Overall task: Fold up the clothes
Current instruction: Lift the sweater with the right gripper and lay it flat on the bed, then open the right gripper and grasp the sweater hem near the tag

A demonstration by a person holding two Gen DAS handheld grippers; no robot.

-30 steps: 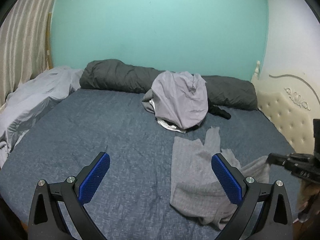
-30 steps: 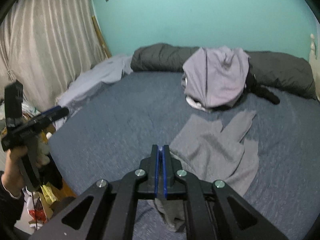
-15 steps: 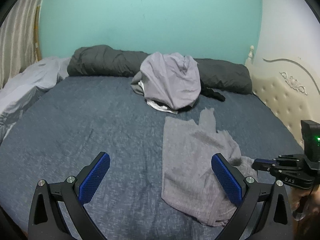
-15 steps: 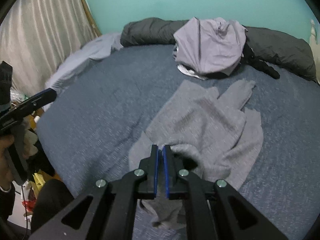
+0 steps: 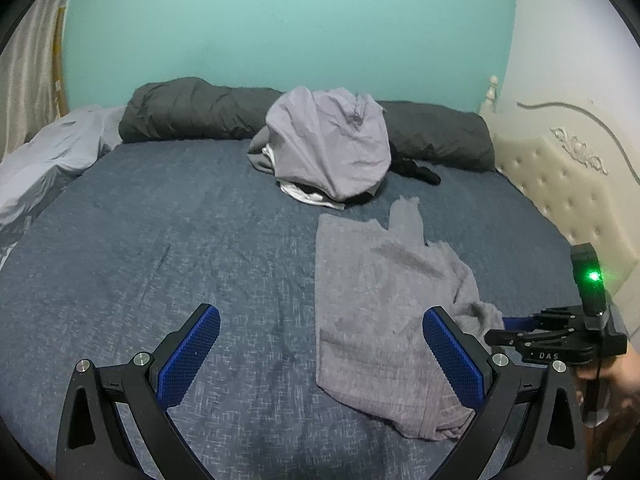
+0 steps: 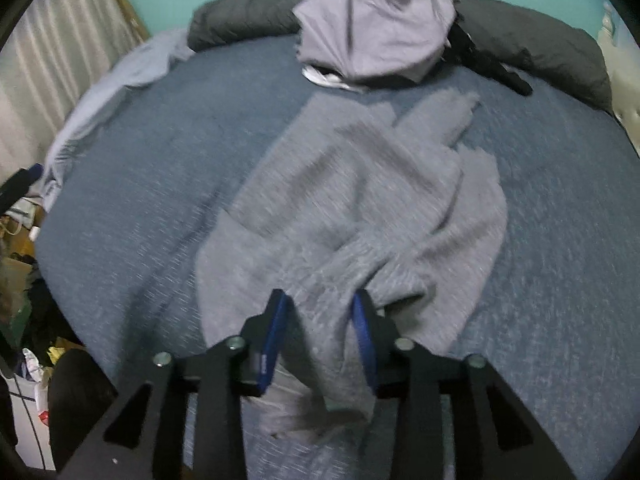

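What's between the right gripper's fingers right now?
In the right wrist view, a bunched fold of the grey knit sweater lies between the open right gripper's blue-padded fingers, on the blue bedspread.

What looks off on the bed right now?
The grey sweater lies rumpled, not flat: one side is bunched and folded over itself near the right tongs, which are open around a ridge of it. Unfolded clothes sit heaped against the dark duvet. No damage shows.

Black hand-held gripper, blue textured pads, silver screws
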